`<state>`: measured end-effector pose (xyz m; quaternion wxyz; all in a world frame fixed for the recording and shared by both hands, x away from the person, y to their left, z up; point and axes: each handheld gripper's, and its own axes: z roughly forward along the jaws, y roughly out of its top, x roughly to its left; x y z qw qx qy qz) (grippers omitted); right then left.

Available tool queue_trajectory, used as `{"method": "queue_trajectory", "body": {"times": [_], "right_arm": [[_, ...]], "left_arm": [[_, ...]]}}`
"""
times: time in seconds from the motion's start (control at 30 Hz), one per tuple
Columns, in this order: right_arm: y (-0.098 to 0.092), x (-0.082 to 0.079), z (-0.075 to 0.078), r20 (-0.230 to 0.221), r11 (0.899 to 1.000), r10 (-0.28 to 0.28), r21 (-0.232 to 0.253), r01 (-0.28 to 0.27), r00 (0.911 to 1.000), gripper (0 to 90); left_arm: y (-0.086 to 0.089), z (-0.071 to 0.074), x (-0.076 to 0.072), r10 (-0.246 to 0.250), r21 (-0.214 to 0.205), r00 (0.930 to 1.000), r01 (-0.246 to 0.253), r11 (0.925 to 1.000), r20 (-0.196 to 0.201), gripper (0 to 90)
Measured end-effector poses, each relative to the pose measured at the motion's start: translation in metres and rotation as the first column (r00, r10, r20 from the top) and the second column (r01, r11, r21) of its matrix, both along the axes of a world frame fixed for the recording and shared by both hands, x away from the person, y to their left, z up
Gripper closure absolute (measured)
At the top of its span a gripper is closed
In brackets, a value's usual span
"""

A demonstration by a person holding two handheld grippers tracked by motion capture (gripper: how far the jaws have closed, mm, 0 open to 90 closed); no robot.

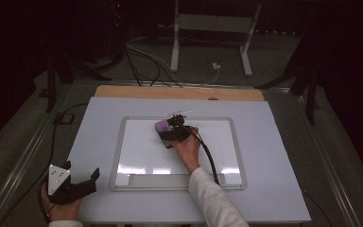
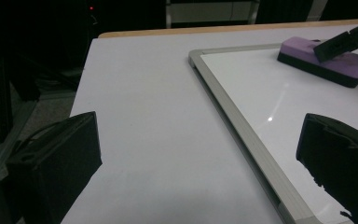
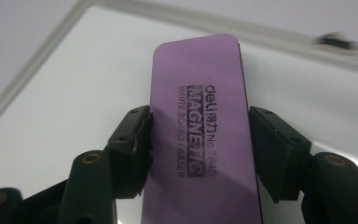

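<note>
Lying flat on the whiteboard (image 1: 142, 156) near its far edge, the eraser (image 3: 200, 140) is pinched across its width by the right gripper (image 3: 198, 144). Nothing crowds it — bare white board all round, grey frame beyond. Purple top, black base; print reads "deli", "MAGNETIC", "WHITE BOARD ERASER", "No 7840". The left gripper (image 1: 80, 182) rests spread at the table's (image 1: 274, 123) near-left corner — empty.
</note>
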<state>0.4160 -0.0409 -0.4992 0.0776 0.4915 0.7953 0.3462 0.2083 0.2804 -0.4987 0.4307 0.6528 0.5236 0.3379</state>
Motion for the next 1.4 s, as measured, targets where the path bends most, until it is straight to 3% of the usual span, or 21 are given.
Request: {"method": "queue_trajectory", "body": {"times": [0.1, 0.23, 0.33, 0.47, 0.63, 0.87, 1.4], "right_arm": [[0.009, -0.012, 0.000, 0.001, 0.997, 0.072, 0.005, -0.073, 0.9974, 41.7], [0.020, -0.034, 0.000, 0.011, 0.985, 0.174, 0.006, -0.174, 0.9847, 41.6], [0.023, -0.045, 0.000, 0.015, 0.978, 0.211, 0.005, -0.211, 0.9774, 41.6], [0.015, -0.047, 0.000, 0.015, 0.983, 0.181, -0.004, -0.181, 0.9833, 41.6], [-0.010, -0.043, 0.001, 0.010, 0.997, 0.080, -0.004, -0.080, 0.9967, 41.6], [-0.047, -0.046, 0.002, -0.002, 1.000, 0.004, -0.015, -0.004, 1.0000, 41.5], [-0.086, -0.055, 0.003, -0.004, 1.000, -0.027, -0.014, 0.027, 0.9996, 41.4]], "left_arm": [[-0.002, 0.001, 0.002, -0.009, 0.005, 1.0000, 0.009, 1.0000, 0.001, 0.6], [-0.006, 0.001, 0.003, -0.021, 0.017, 0.9998, 0.021, 0.9996, 0.001, 0.6], [-0.006, 0.002, 0.003, -0.020, 0.018, 0.9998, 0.020, 0.9996, 0.004, 0.6], [-0.004, 0.002, 0.002, -0.014, 0.014, 0.9999, 0.014, 0.9998, 0.004, 0.6], [-0.004, 0.002, 0.002, -0.016, 0.012, 0.9998, 0.016, 0.9998, 0.008, 0.6], [-0.006, 0.002, 0.003, -0.021, 0.019, 0.9998, 0.021, 0.9996, 0.006, 0.6], [-0.005, 0.002, 0.002, -0.018, 0.021, 0.9998, 0.017, 0.9996, 0.006, 0.6]]}}
